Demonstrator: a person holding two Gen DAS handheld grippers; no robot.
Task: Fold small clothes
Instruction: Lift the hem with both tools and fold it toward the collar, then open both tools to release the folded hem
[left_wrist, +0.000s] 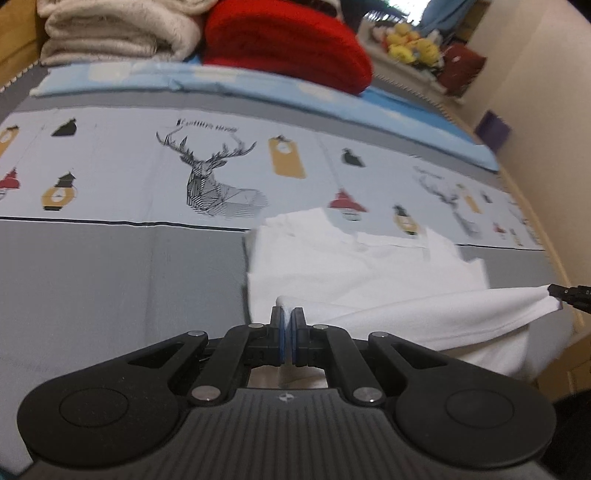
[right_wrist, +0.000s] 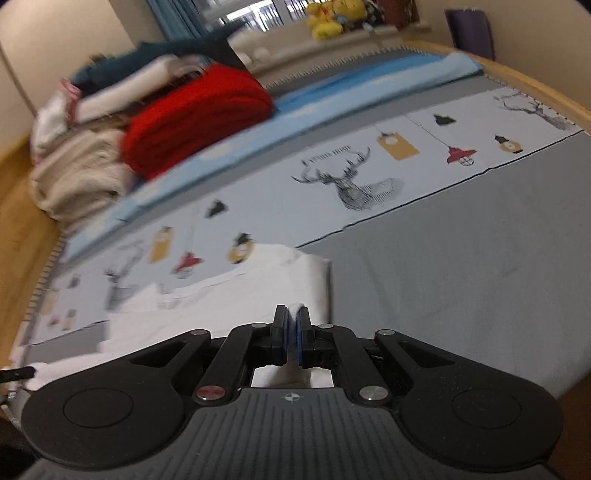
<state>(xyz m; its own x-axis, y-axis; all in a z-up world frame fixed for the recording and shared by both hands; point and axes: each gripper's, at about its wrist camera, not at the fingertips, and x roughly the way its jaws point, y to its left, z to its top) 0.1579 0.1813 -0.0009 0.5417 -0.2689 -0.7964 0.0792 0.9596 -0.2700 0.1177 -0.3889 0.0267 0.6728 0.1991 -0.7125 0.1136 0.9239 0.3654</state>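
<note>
While both grippers, left gripper (left_wrist: 287, 319) and right gripper (right_wrist: 291, 317), pinch the white T-shirt's (left_wrist: 369, 266) near hem above the grey bed sheet (left_wrist: 110, 277), uneven lifting could skew the fold; thin cloth may slip.

left hand-held gripper (left_wrist: 287, 314) clamped, right hand-held gripper (right_wrist: 291, 312) clamped

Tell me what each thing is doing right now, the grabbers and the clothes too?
left gripper: shut, pinching the shirt's near edge.
right gripper: shut, pinching the same edge.
white shirt: near edge lifted, the rest lying on the bed.
red blanket: folded, at the back of the bed.
cream blanket: folded, beside the red one.
</note>
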